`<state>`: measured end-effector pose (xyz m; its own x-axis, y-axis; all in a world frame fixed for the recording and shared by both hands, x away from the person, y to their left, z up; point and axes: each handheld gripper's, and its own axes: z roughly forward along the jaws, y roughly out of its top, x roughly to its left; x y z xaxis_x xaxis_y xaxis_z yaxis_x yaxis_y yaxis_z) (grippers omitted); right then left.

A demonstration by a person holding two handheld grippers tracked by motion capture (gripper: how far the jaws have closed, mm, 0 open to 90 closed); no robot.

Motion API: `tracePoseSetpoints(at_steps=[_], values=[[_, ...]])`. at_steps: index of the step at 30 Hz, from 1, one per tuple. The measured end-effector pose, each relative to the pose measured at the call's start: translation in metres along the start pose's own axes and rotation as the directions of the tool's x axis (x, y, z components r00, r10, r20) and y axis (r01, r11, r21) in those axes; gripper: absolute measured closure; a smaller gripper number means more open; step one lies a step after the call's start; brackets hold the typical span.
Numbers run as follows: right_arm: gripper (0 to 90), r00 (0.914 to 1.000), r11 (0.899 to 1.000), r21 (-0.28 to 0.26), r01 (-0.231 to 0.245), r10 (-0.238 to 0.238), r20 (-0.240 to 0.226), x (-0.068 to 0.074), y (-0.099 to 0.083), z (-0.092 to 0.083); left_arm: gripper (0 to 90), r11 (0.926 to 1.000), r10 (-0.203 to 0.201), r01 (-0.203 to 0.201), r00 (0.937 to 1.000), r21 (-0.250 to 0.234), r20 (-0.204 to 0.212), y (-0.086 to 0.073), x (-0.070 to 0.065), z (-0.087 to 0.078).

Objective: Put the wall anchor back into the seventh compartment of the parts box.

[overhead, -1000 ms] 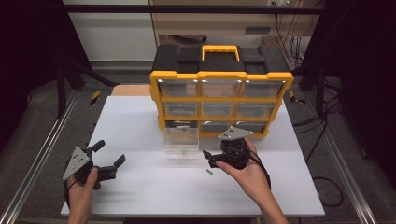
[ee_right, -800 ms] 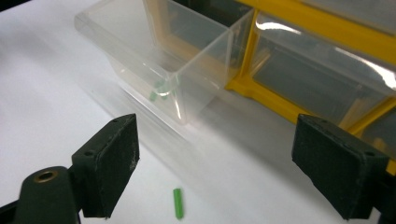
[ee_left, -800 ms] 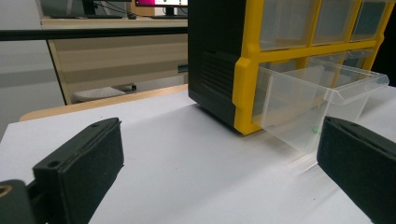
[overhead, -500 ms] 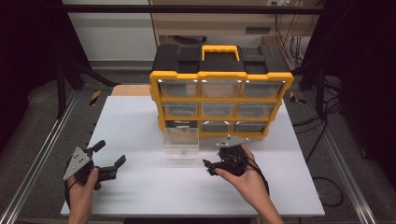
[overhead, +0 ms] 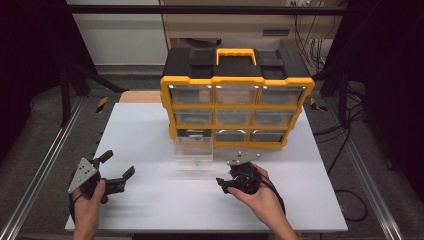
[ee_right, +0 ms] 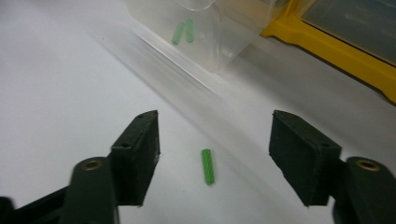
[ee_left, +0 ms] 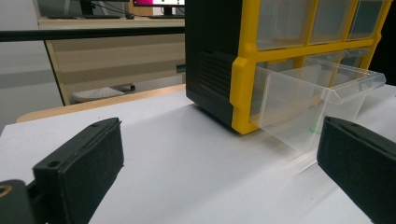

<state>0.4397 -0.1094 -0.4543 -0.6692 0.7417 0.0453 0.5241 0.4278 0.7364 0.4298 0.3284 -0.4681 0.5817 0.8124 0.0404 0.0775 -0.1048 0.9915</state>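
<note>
A small green ribbed peg [ee_right: 208, 166] lies flat on the white table [overhead: 150, 200], between the right gripper [ee_right: 212, 154]'s two jaws, which have just been closing and stand apart on either side without touching it. Just beyond it stands the pulled-out clear drawer [ee_right: 205, 42] of the yellow organizer [overhead: 237, 107], holding two more green pegs [ee_right: 183, 31]. The left gripper [overhead: 117, 170], jaws spread and holding nothing, rests well apart near the table's left edge, with bare tabletop between them.

Yellow-and-black drawer cabinet [overhead: 235, 95] stands upright at the far edge of the white table [overhead: 150, 200], handle on top; its remaining clear drawers [overhead: 235, 94] sit closed
</note>
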Motion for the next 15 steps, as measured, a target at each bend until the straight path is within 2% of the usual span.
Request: tracePoseSetpoints(at_steps=[6,15], values=[[48.7,0.9999,1.0,0.017,-0.011,0.011,-0.002,0.0,-0.003,0.005,0.3,1.0,-0.001,0.001,1.0,-0.001,0.0,0.0,0.0,0.0],[65.1,0.9994,0.998,0.06,-0.011,0.013,-0.032,-0.002,-0.012,0.018,0.4,1.0,-0.001,0.001,1.0,0.0,0.0,0.0,0.0,0.0]])
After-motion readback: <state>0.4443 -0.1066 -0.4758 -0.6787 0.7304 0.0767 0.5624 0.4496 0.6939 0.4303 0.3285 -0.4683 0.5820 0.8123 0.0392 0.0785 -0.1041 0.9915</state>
